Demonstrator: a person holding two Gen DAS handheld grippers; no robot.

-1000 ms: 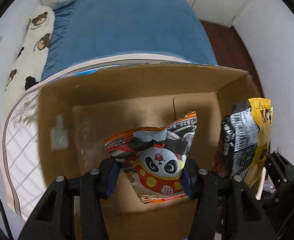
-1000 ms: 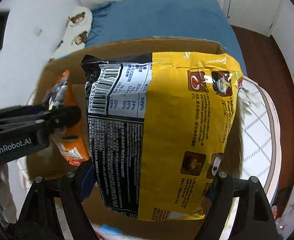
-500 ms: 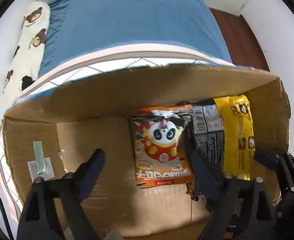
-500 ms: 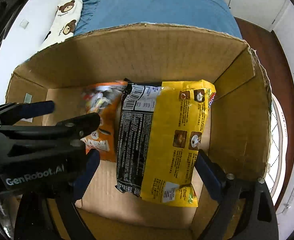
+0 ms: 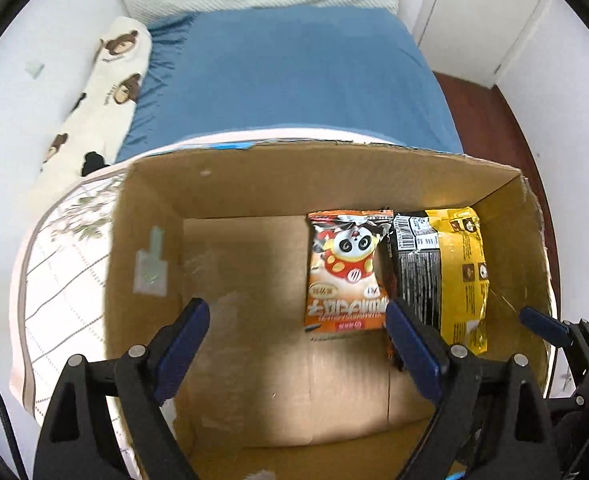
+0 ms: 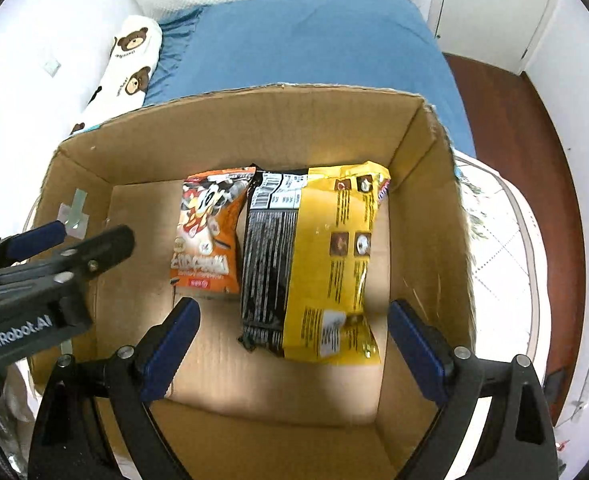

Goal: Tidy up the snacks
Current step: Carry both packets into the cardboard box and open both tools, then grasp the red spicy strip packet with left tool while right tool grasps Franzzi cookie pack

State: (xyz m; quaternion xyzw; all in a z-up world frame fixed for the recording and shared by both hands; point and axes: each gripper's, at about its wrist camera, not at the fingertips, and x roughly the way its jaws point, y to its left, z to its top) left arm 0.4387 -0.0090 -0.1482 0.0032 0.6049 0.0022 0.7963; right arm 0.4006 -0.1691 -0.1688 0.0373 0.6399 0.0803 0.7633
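Both grippers hung over an open cardboard box [image 6: 426, 208], pointing steeply down into it. The left gripper [image 5: 298, 330] had its blue pads spread wide with nothing between them. The right gripper [image 6: 294, 330] was spread wide too and held nothing.

Two snack packs lay flat on the box floor, side by side and touching or nearly so along their long edges. The orange panda pack [image 5: 346, 272] sat toward the middle. The bigger yellow-and-black pack [image 6: 314, 260] lay next to it on the side nearer the right wall of the box. The left half of the floor was bare cardboard.

Handling, as a guess: both looked like light, puffy foil or plastic bags, soft and crinkly, slick on the surface, with contents likely brittle. A hard squeeze in the middle could crush what is inside. The better hold would be a flat sealed end seam, or a gentle pinch across the narrow width.

The box stood on a quilt [image 5: 66, 264] with a grid pattern, next to a bed with a blue sheet [image 5: 294, 80] and a bear-print pillow [image 5: 106, 80].
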